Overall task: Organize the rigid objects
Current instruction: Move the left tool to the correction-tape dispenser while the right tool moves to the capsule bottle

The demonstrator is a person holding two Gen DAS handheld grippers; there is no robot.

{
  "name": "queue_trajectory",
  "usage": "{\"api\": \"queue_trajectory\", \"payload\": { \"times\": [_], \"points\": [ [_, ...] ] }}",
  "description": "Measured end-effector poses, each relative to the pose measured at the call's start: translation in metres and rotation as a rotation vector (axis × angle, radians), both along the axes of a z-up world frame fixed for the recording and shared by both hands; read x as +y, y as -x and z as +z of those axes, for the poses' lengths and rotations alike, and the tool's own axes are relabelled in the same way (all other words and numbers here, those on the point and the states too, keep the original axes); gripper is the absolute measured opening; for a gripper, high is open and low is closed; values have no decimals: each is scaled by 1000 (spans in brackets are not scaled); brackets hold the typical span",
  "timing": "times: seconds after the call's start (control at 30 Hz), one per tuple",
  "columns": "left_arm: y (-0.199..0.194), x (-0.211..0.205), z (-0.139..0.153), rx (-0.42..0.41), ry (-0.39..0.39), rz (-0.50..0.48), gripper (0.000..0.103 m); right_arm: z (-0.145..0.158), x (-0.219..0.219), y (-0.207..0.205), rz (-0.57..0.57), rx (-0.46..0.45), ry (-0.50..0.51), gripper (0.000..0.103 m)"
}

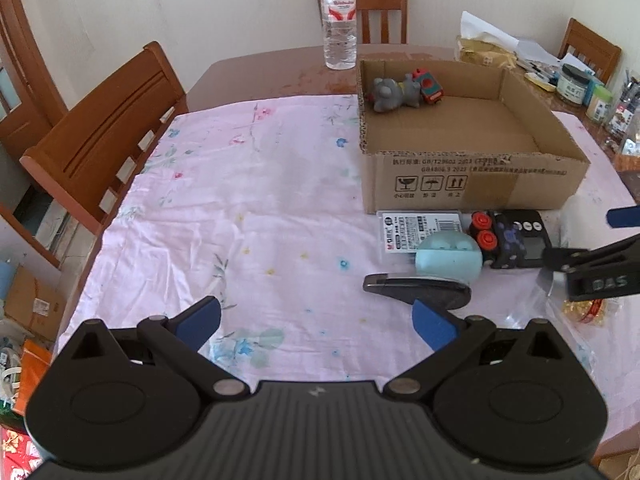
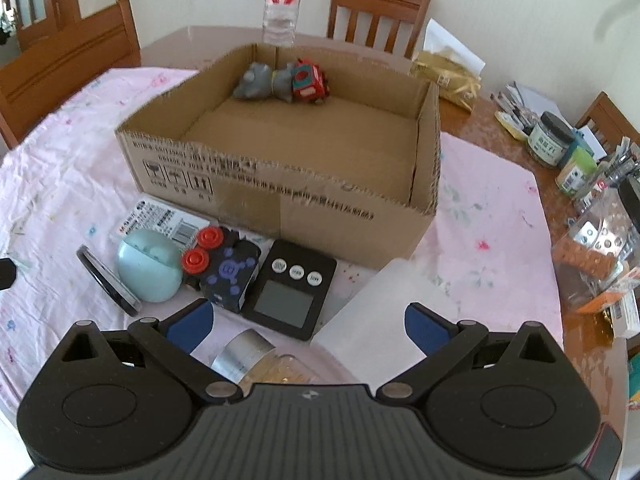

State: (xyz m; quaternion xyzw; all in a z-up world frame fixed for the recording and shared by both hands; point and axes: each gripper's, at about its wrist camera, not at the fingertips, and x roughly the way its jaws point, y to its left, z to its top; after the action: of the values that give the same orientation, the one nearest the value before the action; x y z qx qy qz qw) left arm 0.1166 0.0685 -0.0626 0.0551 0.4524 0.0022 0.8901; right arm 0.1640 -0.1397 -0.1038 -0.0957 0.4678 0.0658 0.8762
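Observation:
An open cardboard box (image 1: 472, 176) (image 2: 280, 200) holds a grey toy figure (image 1: 394, 94) (image 2: 264, 80) and a red toy cube (image 1: 429, 86) (image 2: 310, 80) at its far side. In front of it lie a pale blue round case (image 1: 448, 260) (image 2: 150, 266), a black cube with red buttons (image 1: 500, 240) (image 2: 224, 270), a black digital timer (image 1: 532, 240) (image 2: 292, 292), a white card pack (image 1: 416, 232) (image 2: 160, 216) and a dark round lid (image 1: 420, 290) (image 2: 108, 280). My left gripper (image 1: 318, 324) is open and empty over the cloth. My right gripper (image 2: 308, 322) is open above a metal-capped jar (image 2: 256, 356).
A water bottle (image 1: 339, 16) stands behind the box. Wooden chairs (image 1: 100, 136) ring the table. Jars and clutter (image 2: 580, 168) crowd the right side. A white roll-like object (image 2: 372, 316) lies near my right gripper. The pink floral cloth (image 1: 240, 200) covers the table.

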Motion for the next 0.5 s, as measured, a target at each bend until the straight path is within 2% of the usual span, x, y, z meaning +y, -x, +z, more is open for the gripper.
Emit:
{"api": "queue_trajectory", "payload": {
  "times": [0.27, 0.5],
  "points": [
    [-16, -1, -7, 1, 45, -86, 102, -10, 1, 3, -72, 40, 36, 103],
    [-33, -9, -13, 9, 86, -169, 101, -10, -10, 23, -121, 75, 15, 103]
  ]
}}
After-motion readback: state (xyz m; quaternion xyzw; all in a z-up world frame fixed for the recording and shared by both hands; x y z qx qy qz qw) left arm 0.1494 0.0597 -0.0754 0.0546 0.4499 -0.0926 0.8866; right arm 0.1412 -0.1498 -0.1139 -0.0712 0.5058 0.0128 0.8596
